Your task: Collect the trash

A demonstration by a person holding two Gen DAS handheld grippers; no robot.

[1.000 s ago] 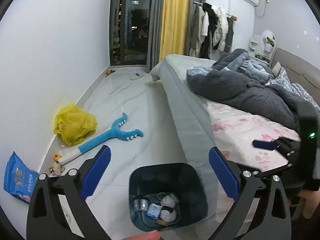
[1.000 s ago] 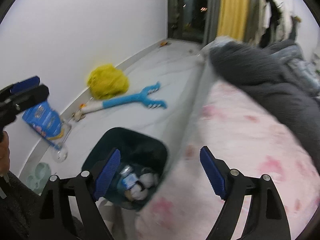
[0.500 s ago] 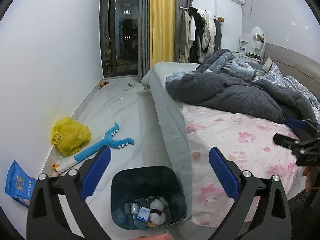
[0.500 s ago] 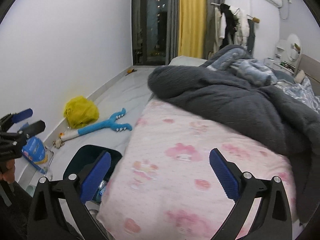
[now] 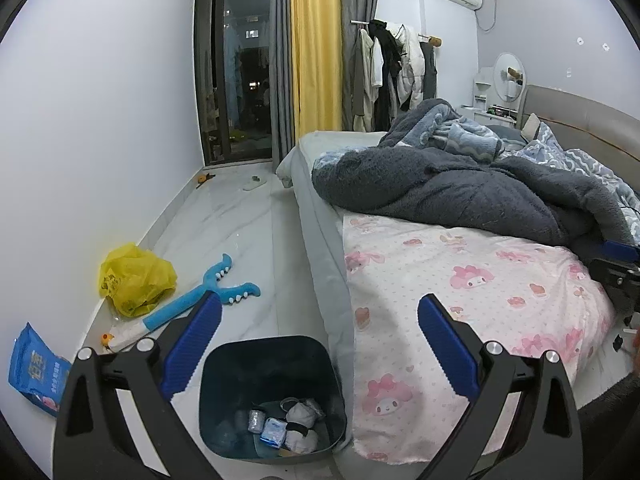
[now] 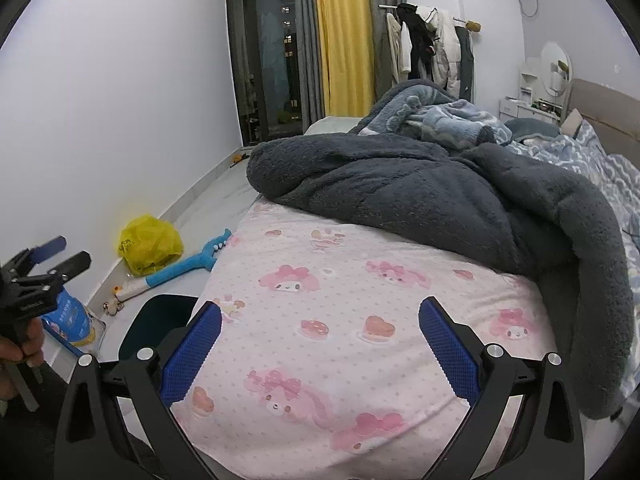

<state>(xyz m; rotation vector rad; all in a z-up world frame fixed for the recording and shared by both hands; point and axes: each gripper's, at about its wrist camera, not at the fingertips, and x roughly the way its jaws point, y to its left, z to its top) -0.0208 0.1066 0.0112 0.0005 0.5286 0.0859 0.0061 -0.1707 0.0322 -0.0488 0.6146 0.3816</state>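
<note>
In the left wrist view, a blue snack packet [image 5: 34, 372] is lying at the far lower left against the white wall. Just right of it and higher, a crumpled yellow plastic bag [image 5: 136, 278] is sitting on the pale marble floor [image 5: 240, 224], with a long blue claw-ended toy [image 5: 200, 298] stretching from beside the bag toward the middle of the frame. The left gripper [image 5: 318, 344] is filling the bottom of the frame, its blue-padded jaws standing wide apart with nothing between them. Below the gap between the pads, at lower centre, a dark teal bin [image 5: 272, 392] is standing on the floor right beside the bed [image 5: 320, 248]; wrapped packets and white wads are lying in its bottom. Right of the bin, a pink cartoon-print sheet [image 5: 460, 280] is covering the mattress, and a dark grey fleece blanket [image 5: 460, 192] is heaped above it. At the far right edge, part of the other gripper is showing.

In the right wrist view, a hand [image 6: 18, 348] at the lower left edge is gripping the left tool's handle, with the packet, bag and toy showing just right of it. Only the bin's dark rim is peeking out at lower left, at the sheet's edge. The right gripper [image 6: 320, 340] is hovering over the pink sheet at bottom centre, jaws spread fully and empty. The grey blanket is taking up the upper right.
</note>
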